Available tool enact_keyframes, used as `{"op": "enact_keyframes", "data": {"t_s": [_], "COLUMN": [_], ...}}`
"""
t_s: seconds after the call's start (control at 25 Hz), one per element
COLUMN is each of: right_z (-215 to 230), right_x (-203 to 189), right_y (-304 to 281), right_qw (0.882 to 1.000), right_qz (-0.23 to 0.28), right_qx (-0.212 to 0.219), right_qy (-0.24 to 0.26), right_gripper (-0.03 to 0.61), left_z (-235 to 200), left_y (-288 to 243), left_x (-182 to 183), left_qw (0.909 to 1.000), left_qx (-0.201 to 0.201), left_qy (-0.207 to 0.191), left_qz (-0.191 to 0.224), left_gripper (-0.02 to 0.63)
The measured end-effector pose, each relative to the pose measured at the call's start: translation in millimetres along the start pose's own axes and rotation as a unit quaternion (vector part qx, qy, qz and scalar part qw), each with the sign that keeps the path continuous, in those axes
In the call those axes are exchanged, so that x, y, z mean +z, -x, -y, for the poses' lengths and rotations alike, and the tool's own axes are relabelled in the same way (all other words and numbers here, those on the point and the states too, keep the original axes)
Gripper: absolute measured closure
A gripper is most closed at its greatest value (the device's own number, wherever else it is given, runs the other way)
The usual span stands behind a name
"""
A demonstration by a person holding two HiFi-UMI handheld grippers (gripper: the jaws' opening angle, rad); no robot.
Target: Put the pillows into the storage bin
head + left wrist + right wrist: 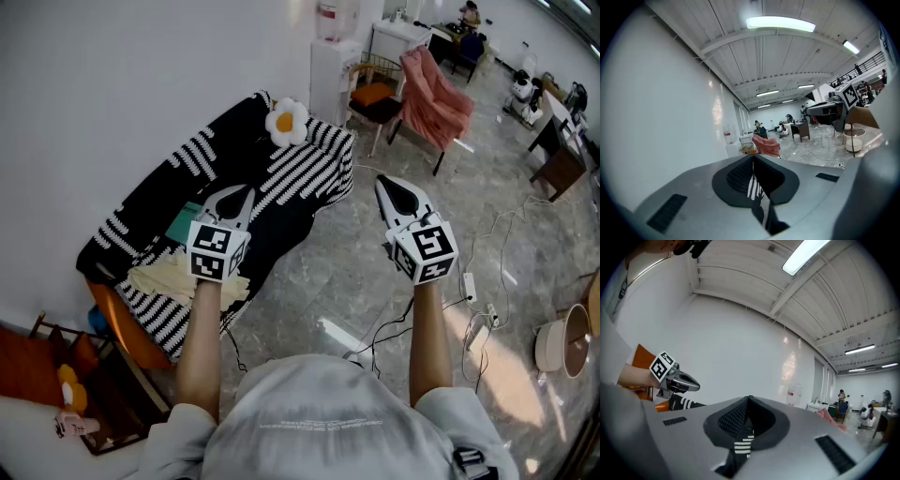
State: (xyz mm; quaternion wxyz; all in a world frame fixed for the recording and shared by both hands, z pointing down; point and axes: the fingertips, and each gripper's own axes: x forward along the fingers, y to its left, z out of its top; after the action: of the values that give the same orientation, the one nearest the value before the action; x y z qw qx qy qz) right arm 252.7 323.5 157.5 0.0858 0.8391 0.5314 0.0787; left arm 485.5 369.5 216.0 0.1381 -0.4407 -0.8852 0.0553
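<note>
The left claw (244, 191) is clenched on nothing and hovers over the striped blanket (300, 173). The right claw (381, 183) is clenched too, just off the blanket's edge, above the floor (328, 272). The flower pillow (287, 121) lies on the blanket beyond both claws, nearer the left one and touching neither.
</note>
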Motion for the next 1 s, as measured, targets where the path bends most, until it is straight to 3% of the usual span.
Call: {"op": "enact_keyframes", "data": {"t_s": [0.4, 0.56, 0.64, 0.72, 0.8, 1.0], "right_z": [8, 15, 23, 34, 42, 54], "right_x": [-11, -18, -23, -28, -33, -42], "right_y": [10, 15, 19, 24, 28, 38], "right_qw": [1.000, 1.000, 1.000, 0.999, 0.999, 0.999], "right_qz": [-0.002, -0.003, -0.003, -0.003, -0.006, -0.001], "right_qx": [-0.002, -0.007, -0.015, -0.015, -0.002, 0.026], "right_qy": [-0.013, -0.016, -0.021, -0.029, -0.039, -0.043], "right_gripper": [0.577, 0.575, 0.536, 0.482, 0.397, 0.333], "left_z": [21, 29, 32, 37, 44, 71], "left_y": [-8, -9, -10, -12, -15, -20], "left_x": [-6, -2, 0, 4, 12, 16], "left_qw": [0.9994, 0.9998, 0.9999, 0.9999, 0.9997, 0.9997], "left_qx": [-0.013, -0.012, -0.004, 0.008, 0.018, 0.022], "left_qy": [-0.017, 0.003, 0.012, 0.014, 0.013, 0.001], "left_qz": [-0.026, -0.014, -0.008, -0.001, 0.011, 0.014], "left_gripper": [0.595, 0.594, 0.574, 0.455, 0.400, 0.376]}}
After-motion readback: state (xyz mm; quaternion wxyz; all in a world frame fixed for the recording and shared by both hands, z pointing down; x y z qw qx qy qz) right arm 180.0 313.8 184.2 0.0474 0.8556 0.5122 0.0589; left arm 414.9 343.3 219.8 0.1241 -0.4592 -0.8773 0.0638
